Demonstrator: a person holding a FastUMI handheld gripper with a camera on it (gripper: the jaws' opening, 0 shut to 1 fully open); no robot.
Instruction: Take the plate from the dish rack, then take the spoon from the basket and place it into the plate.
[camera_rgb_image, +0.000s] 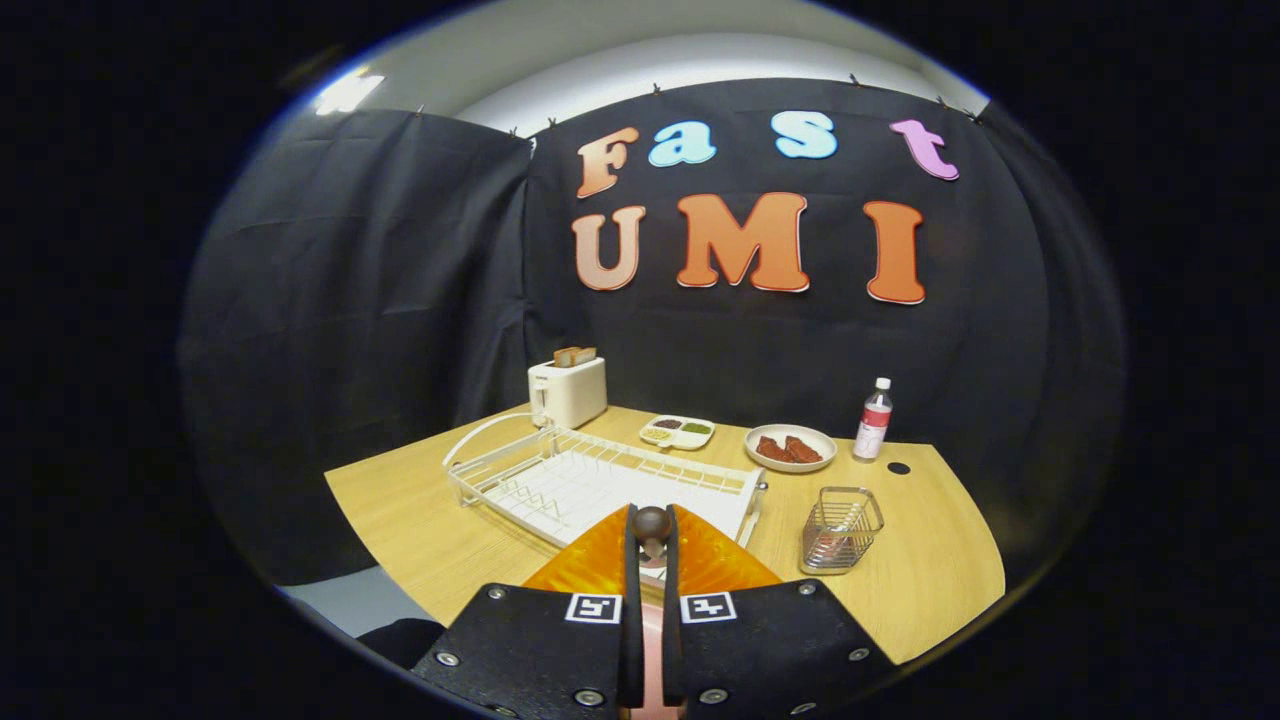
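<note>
A pale wooden worktop (430, 520) stands against black cloth walls under a white ceiling. The tongs (652, 530) are pressed nearly together, pinching a spoon (652, 522) whose dark rounded end shows between the tips. Directly beneath lies the orange plate (590, 560), largely hidden by the tongs. Beyond it sits the white dish rack (560, 475), to the right the wire basket (840, 528). At the far edge are a toaster (567, 390), two food dishes and a bottle (873, 420), too small to read.
</note>
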